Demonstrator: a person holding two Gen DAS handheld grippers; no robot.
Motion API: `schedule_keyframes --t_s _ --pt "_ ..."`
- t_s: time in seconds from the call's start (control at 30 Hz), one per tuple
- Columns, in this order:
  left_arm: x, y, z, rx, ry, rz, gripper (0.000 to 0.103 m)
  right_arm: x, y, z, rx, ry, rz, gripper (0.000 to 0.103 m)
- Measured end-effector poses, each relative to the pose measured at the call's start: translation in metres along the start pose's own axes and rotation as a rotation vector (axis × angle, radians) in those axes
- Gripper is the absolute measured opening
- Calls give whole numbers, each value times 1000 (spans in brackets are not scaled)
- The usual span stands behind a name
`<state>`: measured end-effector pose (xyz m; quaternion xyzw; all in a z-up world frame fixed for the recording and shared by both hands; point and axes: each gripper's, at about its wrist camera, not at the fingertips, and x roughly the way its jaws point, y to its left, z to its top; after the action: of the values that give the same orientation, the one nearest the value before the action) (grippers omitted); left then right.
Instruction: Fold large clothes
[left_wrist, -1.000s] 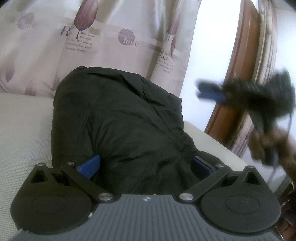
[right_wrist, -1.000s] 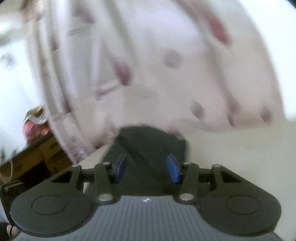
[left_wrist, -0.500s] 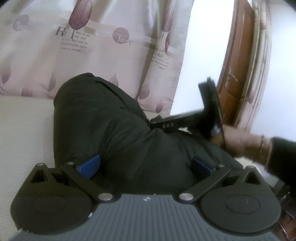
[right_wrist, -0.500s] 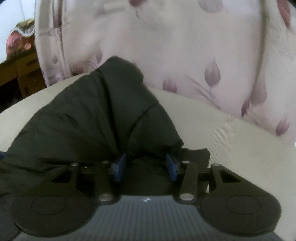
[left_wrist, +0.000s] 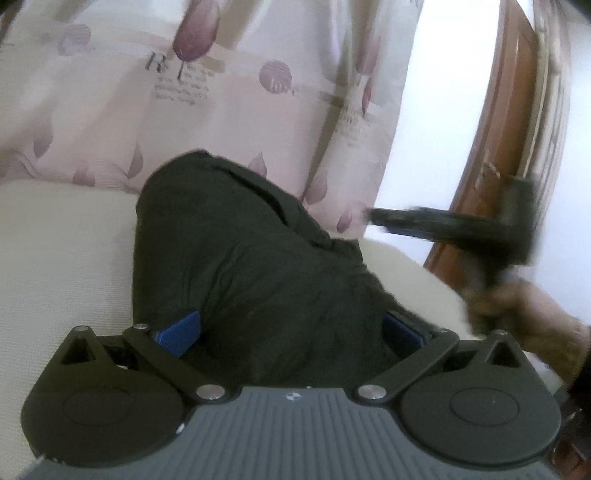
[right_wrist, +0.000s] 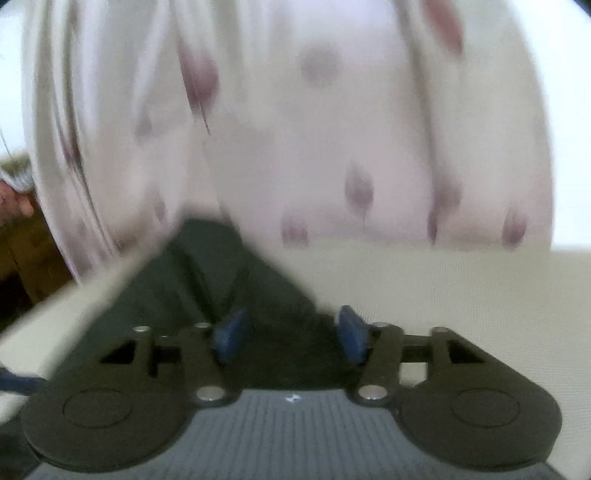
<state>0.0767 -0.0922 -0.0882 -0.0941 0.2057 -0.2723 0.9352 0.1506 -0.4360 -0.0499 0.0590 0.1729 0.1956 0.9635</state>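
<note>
The cream mattress (left_wrist: 62, 258) fills the lower half of both views, a leaf-print curtain (left_wrist: 236, 99) behind it. My dark garment (left_wrist: 251, 273) lies bunched mid-frame on the mattress. My left claw (left_wrist: 291, 332) is spread wide, cloth bulging between its pads, ungripped. My right claw (right_wrist: 290, 332), blurred, is opening over the garment's corner, released.

A pale pink curtain (left_wrist: 236, 92) printed with mauve leaves and lettering hangs behind a cream surface (left_wrist: 62, 251). A brown wooden door (left_wrist: 491, 147) stands beside the curtain.
</note>
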Motion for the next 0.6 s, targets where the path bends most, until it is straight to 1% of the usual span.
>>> schedule_keyframes --t_s 0.03,0.1,0.17,0.2,0.27,0.3,0.33,0.4,0.47,0.5,0.53,0.6 --pt "-5 -2 1 1 -19 -1 103 -19 6 -1 -34 4 8 68" --pt "-13 -9 3 9 -46 -8 103 -52 26 -15 -101 3 39 68" --pt "-18 -19 2 32 -68 -32 103 -74 46 -44 -151 27 53 68" --pt "-18 -25 -1 50 -72 -32 103 -77 57 -57 -187 39 39 68" --pt "-14 -35 -5 80 -55 -33 99 -78 75 -85 -263 65 3 66" --pt "-11 -38 -8 90 -39 -39 99 -76 80 -96 -270 69 -16 66" --pt "-9 -40 -11 99 -30 -30 99 -73 80 -103 -251 74 -20 61" --pt "-2 -43 -14 115 -7 -3 98 -60 72 -108 -168 110 -21 54" --pt "6 -41 -17 117 17 27 98 -48 64 -114 -68 140 -7 53" --pt "8 -38 -20 116 28 44 98 -42 63 -117 -42 147 -5 53" --pt "10 -35 -20 113 39 46 98 -39 62 -122 -23 148 -5 53" --pt "15 -29 -21 117 54 53 98 -29 53 -127 55 154 17 53"
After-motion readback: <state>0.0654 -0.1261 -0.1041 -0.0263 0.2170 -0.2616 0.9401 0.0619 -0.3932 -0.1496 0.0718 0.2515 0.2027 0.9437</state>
